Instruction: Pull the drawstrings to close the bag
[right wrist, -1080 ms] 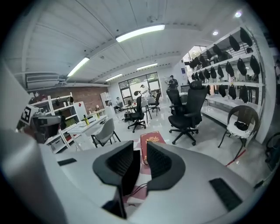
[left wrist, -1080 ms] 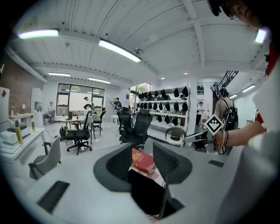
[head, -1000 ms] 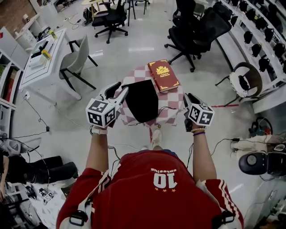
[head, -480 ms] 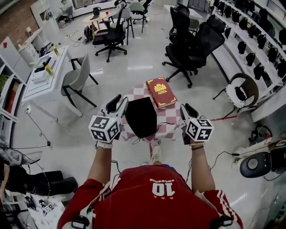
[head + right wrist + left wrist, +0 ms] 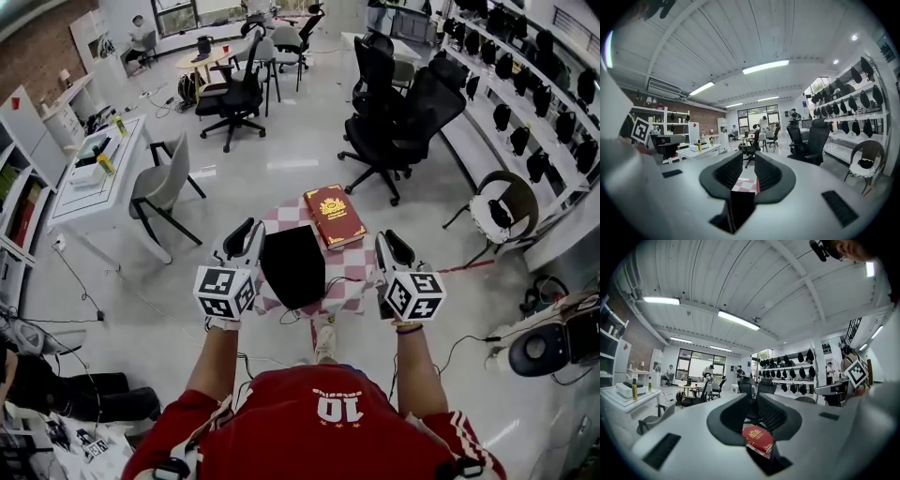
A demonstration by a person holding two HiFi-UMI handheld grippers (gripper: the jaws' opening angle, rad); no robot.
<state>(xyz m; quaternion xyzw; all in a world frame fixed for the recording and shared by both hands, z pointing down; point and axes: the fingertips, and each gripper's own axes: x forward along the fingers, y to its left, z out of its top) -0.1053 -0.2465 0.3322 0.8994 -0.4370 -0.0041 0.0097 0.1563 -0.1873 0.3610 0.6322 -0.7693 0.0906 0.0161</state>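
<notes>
Now soft black fabric drawstring bag (image 5: 293, 265) lying mid small checkered-cloth table (image 5: 356, 272). Left gripper (image 5: 247, 232) jaws closing, nothing between; right gripper (image 5: 387, 242) jaws standing apart, empty. Bag likely light, floppy; thin cords (image 5: 339, 279) at near edge offering hold.

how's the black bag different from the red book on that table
The black bag is plain and dark with no marking; the red book bears a gold emblem on its cover. The black bag takes up more of the tabletop than the red book. The black bag lies at the near middle, the red book at the far right corner, turned askew. Both lie flat on the checked table.
</notes>
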